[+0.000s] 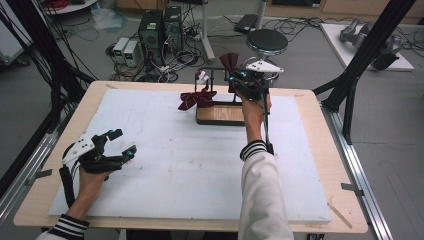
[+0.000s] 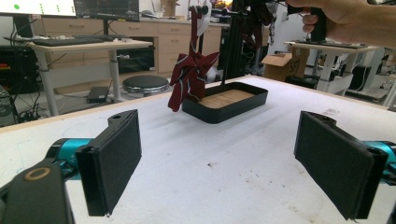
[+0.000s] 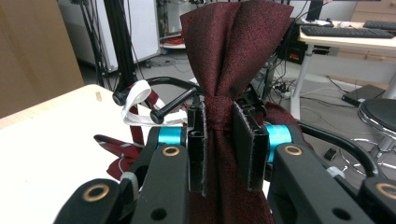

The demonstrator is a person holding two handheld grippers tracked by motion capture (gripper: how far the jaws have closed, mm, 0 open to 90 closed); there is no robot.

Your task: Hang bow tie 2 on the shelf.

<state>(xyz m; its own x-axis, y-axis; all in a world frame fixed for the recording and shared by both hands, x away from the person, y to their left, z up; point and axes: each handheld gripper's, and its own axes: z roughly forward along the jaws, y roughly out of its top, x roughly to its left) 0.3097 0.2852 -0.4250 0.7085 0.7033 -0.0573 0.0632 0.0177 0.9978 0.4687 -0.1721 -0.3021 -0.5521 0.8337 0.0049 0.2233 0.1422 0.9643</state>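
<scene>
A person sat at a table covered by a white board (image 1: 165,165). The right gripper (image 3: 219,140) was raised above the far edge of the table, its jaws clamped on the knot of a dark red bow tie (image 3: 229,56). In the right gripper view the tie's fabric fanned upward above the jaws and hung down between them, so its long axis ran vertically; its lower end was cut off by the bottom of the frame. In the high view only the tie's upper fan (image 1: 229,61) was visible beyond the gripper (image 1: 248,82).

Just below, a black tray with a wooden floor (image 1: 220,116) carried a black wire rack (image 1: 210,75). A second red bow tie with pale stripes (image 1: 196,99) hung from the rack on a white strap, drooping over the tray's near-left rim. How the strap was fastened was hard to make out.

The left gripper (image 1: 120,145) rested near the table's left front, well apart from the tray, its jaws spread wide and holding nothing.
</scene>
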